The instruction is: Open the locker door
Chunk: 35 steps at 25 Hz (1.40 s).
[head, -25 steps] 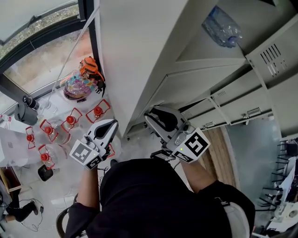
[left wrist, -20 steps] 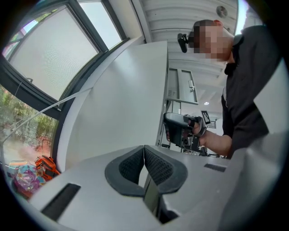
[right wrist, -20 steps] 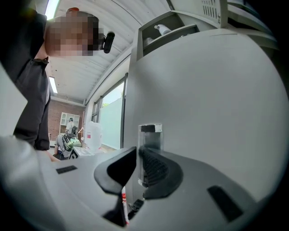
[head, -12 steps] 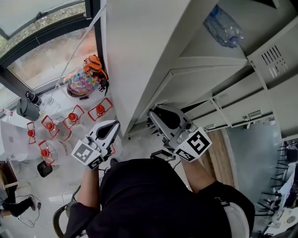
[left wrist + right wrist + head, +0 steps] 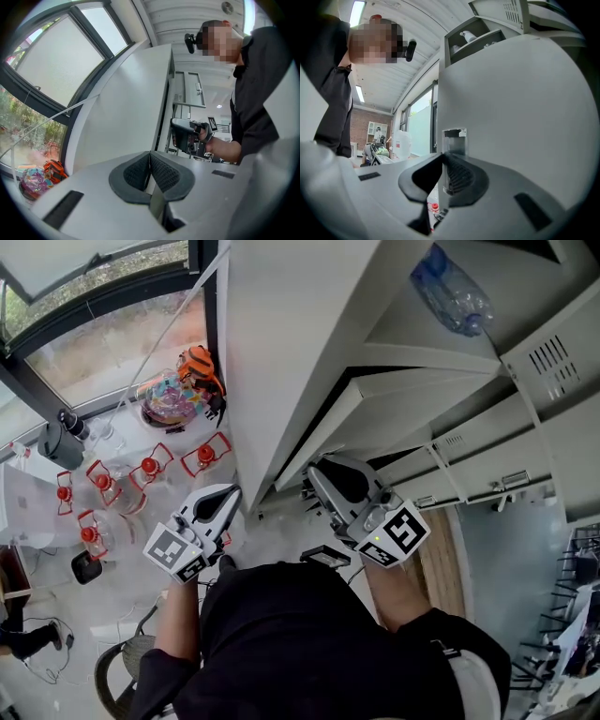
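While my right gripper (image 5: pixel 443 161) has its jaws clamped shut on the free edge of the locker door (image 5: pixel 515 117), my left gripper (image 5: pixel 150 157) holds nothing. Its two dark pads are pressed flat together, tip to tip, with no object between them.

Through the right gripper view, the door's thin edge runs straight down into the gap between the pads. The broad grey face of the door fills everything to the right of the jaws. Just above the jaw tips, on that same edge, sits a small rectangular latch cutout (image 5: pixel 453 136). To the left of the jaws I see open room, well apart from them.

From the head view, the door stands swung out from the locker bank with a dark gap behind it, and the right jaws meet it at its outer edge. A water bottle (image 5: pixel 450 292) lies in an open compartment far beyond those jaws.

Ahead of the left jaws rises the locker's side wall (image 5: pixel 126 103), near but not touching them. Off to their left is a window (image 5: pixel 56 61). In the head view, several red-capped items (image 5: pixel 150 470) stand on a pale surface to the left of the pads, well apart from them. The left jaws point toward the locker's corner and are apart from the door.
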Tool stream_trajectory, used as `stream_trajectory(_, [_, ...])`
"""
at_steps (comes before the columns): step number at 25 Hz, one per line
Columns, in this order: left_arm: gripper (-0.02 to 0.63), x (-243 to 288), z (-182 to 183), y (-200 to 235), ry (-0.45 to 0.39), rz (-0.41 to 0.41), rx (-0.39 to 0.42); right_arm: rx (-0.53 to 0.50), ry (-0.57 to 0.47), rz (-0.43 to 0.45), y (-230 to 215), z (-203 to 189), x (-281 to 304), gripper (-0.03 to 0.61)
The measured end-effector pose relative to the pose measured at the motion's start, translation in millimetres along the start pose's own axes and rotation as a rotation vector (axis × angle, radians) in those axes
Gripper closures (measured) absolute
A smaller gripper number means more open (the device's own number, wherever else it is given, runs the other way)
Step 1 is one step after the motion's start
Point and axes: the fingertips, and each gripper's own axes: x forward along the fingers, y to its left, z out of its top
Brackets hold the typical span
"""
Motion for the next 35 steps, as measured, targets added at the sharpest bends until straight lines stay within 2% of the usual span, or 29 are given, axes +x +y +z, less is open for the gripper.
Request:
stream_trajectory(11, [0.598, -16.1, -2.8, -35.3, -0.012, 0.090, 0.017, 0.029, -0.016, 0.105, 13.3, 1.3, -24.8, 0.535])
stream_trajectory(16, [0.598, -20.1, -1.8, -46.6, -0.034, 0.157, 0.034, 0.035, -0.022, 0.178, 23.4, 2.4, -47.0, 0.534])
stream_trajectory(23, [0.598, -12.4, -10.0, -89.1, -0.016, 0.185, 0.093, 0.017, -0.044, 0.256, 35.6, 2.9, -89.1, 0.529])
stream_trajectory(30, [0.598, -16.1, -13.2, -122.6, -0.045, 0.243, 0.100, 0.024, -0.047, 0.313, 38.6, 3.4, -123.8, 0.526])
stream_trajectory(35, [0.598, -18.9, -11.8, -138.8, -0.043, 0.219, 0.109, 0.027, -0.048, 0.315, 39.4, 3.2, -132.1, 0.523])
